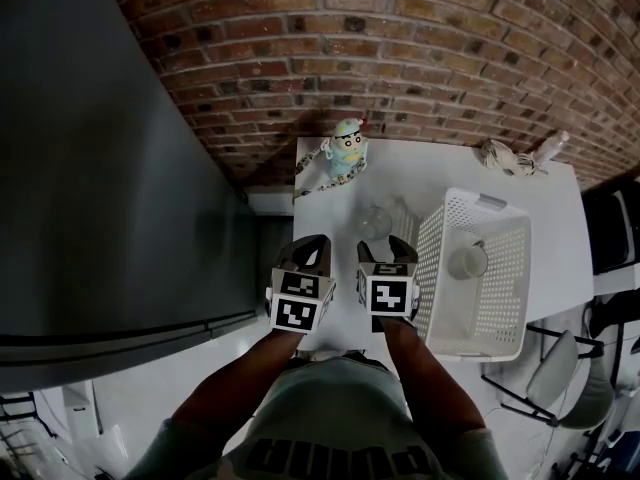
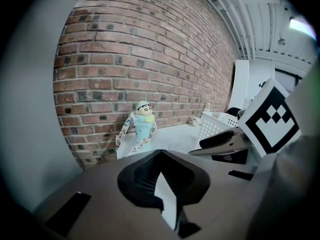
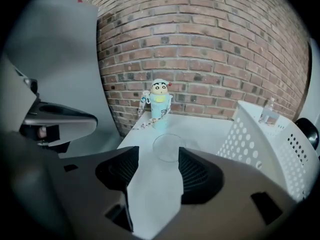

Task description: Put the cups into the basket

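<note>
looking down from the head view and finding a second cup (image 1: 467,260) already sitting inside the white basket (image 1: 436,278), on the right part of the white table (image 1: 430,168). missing that cup in both gripper views, the basket's holed wall blocking it. picking out the clear cup (image 3: 167,146) sharply in the right gripper view, rim and all, while seeing it only faintly from overhead (clear plastic on a white top). catching the other gripper's marker cube close at the right in the left gripper view.

holding the left gripper (image 2: 161,153) with its jaws pressed together at the tips, gripping nothing. holding the right gripper (image 3: 159,150) spread moderately wide, pads touching nothing, pointing at the clear cup just ahead of the gap and in line with it, apart from both jaws.

finding that cup standing on the table just left of the basket, with bare tabletop around it. noting the far edge against the brick wall (image 1: 400,48), carrying a cartoon-figure bottle (image 1: 348,151) with a strap at the left corner and a bundle of cord (image 1: 500,156) at the right corner. meeting the table's left edge close beside the cup, next to a tall gray cabinet (image 1: 100,168). seeing open room between the cup and the figure bottle.
</note>
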`<state>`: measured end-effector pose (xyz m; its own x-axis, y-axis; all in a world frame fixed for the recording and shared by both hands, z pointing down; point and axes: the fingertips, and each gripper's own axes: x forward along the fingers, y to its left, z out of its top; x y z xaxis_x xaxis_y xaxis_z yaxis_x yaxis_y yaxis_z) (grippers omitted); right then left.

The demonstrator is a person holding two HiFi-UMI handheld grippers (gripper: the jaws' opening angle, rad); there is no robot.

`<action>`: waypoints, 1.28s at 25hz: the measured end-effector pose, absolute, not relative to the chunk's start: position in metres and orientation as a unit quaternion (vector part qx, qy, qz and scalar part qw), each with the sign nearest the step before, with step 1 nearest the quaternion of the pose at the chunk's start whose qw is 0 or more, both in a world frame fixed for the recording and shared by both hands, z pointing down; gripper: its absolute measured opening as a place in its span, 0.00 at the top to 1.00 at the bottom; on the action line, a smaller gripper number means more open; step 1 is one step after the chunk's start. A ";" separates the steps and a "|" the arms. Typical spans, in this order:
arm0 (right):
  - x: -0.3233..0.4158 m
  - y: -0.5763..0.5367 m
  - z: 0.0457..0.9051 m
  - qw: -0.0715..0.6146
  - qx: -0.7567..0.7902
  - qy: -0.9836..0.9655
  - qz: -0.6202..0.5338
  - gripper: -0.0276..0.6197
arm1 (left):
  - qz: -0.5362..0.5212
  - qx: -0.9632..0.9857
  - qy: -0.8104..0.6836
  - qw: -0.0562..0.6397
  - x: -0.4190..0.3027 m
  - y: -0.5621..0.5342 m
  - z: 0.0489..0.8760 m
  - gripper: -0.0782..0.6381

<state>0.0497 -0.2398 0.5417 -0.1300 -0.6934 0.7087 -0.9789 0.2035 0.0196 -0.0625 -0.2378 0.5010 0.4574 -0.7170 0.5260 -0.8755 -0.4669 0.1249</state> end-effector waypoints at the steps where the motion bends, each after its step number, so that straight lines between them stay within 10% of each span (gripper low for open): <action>1: 0.052 -0.244 0.546 0.304 0.587 -0.711 0.240 0.56 | 0.206 0.831 -0.479 0.194 -0.063 -0.241 0.503 0.88; 32: 0.056 -0.293 0.619 0.352 0.570 -0.677 0.306 0.34 | 0.247 0.807 -0.484 0.231 -0.068 -0.283 0.556 0.88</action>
<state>0.0560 -0.2927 0.6190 -0.1022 -0.5568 0.8243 -0.9866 0.1628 -0.0123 -0.0685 -0.2830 0.5561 0.4108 -0.6669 0.6217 -0.8949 -0.4255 0.1348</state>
